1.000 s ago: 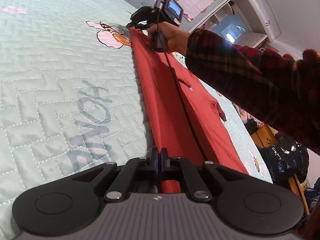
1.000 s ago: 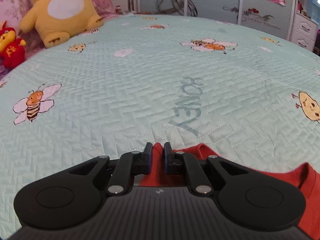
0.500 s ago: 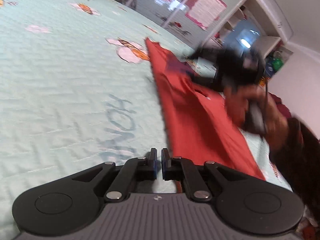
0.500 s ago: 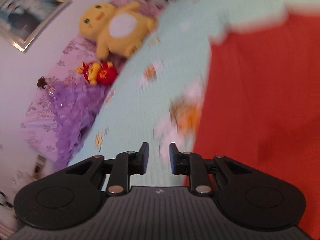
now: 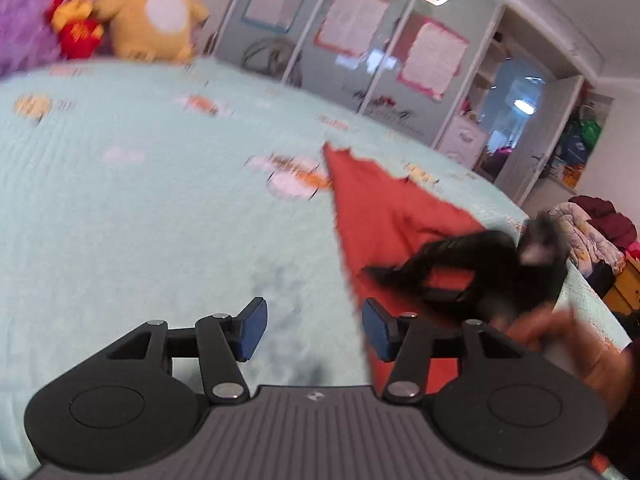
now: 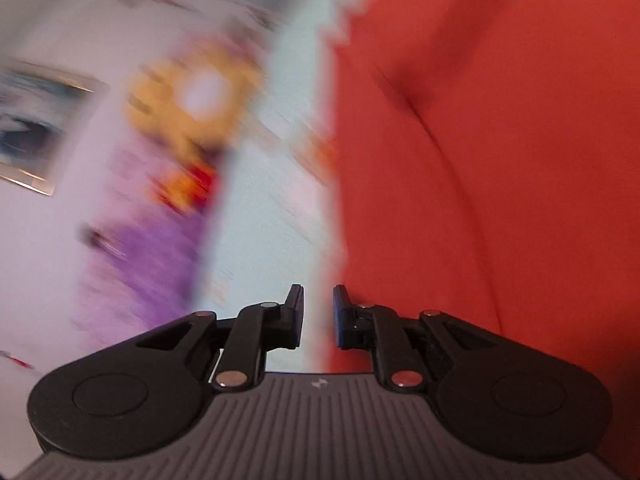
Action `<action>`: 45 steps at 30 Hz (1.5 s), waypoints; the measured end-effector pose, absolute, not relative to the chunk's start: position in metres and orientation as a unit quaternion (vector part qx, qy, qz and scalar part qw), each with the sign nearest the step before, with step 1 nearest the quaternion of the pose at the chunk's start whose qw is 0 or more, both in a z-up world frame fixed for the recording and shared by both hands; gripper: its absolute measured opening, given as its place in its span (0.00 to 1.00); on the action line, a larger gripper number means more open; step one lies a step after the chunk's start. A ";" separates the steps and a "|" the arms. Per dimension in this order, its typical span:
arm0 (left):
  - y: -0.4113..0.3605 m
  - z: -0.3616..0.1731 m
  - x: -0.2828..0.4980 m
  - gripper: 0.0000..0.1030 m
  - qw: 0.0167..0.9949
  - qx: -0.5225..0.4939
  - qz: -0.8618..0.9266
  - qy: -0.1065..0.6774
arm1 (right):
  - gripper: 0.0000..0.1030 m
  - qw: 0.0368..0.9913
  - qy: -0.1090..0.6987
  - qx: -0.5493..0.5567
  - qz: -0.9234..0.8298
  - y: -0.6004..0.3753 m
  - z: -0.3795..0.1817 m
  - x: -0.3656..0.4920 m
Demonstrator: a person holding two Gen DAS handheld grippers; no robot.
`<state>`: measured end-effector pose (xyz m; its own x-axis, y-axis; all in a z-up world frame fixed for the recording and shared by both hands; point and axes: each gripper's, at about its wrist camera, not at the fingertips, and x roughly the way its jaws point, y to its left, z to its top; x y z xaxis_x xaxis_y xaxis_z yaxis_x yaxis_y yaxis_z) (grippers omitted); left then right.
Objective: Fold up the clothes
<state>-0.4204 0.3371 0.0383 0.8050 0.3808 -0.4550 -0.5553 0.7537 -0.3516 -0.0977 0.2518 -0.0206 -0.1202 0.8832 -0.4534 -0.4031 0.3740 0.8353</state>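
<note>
A red garment (image 5: 384,208) lies folded lengthwise on the pale green quilted bedspread (image 5: 140,216), running from the near right toward the far middle. My left gripper (image 5: 314,330) is open above the bedspread, its right finger over the garment's left edge, nothing held. The right gripper's dark body (image 5: 472,276) is blurred above the garment's near part, with a hand (image 5: 560,344) behind it. In the right wrist view the garment (image 6: 500,140) fills the right half; my right gripper (image 6: 318,316) is open and empty at its left edge.
A yellow plush toy (image 5: 154,16) and a small red one (image 5: 74,26) sit at the head of the bed by purple bedding. Wardrobe doors with posters (image 5: 352,28) stand behind. Piled clothes (image 5: 592,228) lie to the right beyond the bed edge.
Both grippers let go of the red garment and opened. The left one lifted and tilted up. The right one swung from the garment's far end toward the near end; its view is now motion-blurred.
</note>
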 end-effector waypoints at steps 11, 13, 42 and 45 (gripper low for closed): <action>0.367 0.084 -0.329 0.65 0.947 -0.208 0.178 0.167 | 0.26 0.608 0.540 0.209 0.543 0.204 -0.014 -0.132; 0.367 0.073 -0.315 0.67 0.944 -0.205 0.169 0.196 | 0.09 0.605 0.533 0.201 0.557 0.195 -0.026 -0.140; 0.308 0.073 -0.200 0.78 0.933 -0.077 0.192 0.294 | 0.51 0.657 0.352 0.471 0.472 0.016 -0.070 0.000; 0.309 0.066 -0.174 0.90 0.927 -0.072 0.188 0.315 | 0.51 0.648 0.354 0.477 0.477 0.013 -0.073 0.006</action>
<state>-0.1740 0.3091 0.0659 0.7302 0.3036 -0.6121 -0.3950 0.9185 -0.0156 0.0062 0.0134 -0.0728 0.2940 0.9558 -0.0029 -0.2809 0.0893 0.9556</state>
